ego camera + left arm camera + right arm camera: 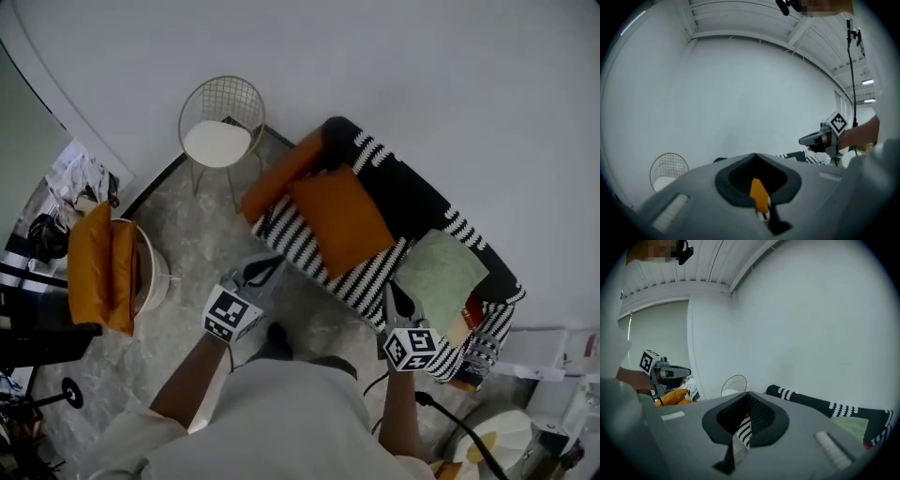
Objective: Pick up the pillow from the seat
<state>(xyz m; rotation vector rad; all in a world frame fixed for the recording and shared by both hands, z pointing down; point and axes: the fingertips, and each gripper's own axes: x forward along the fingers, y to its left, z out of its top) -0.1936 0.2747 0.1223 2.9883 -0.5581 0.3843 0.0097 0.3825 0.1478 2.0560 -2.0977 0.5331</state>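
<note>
The left tool point(262, 270) has its jaws pressed together on nothing; through the thin slit between them its own view shows only a sliver of orange and stripes. It hangs over the grey floor point(202, 234), just off the front edge of the black-and-white striped upholstered table point(309, 251), near that edge's left end. The right tool point(394, 302) is likewise clenched and empty and sits over the same front edge towards the right end, just beside the near corner of a pale green cushion point(441, 272). The orange pillow point(339, 217) lies on the middle of the table, apart from both tools. A longer orange cushion point(281, 175) lies at the table's left end, touching the pillow's corner. Beyond the left end stands a wire chair point(222, 131) with a white seat pad.
</note>
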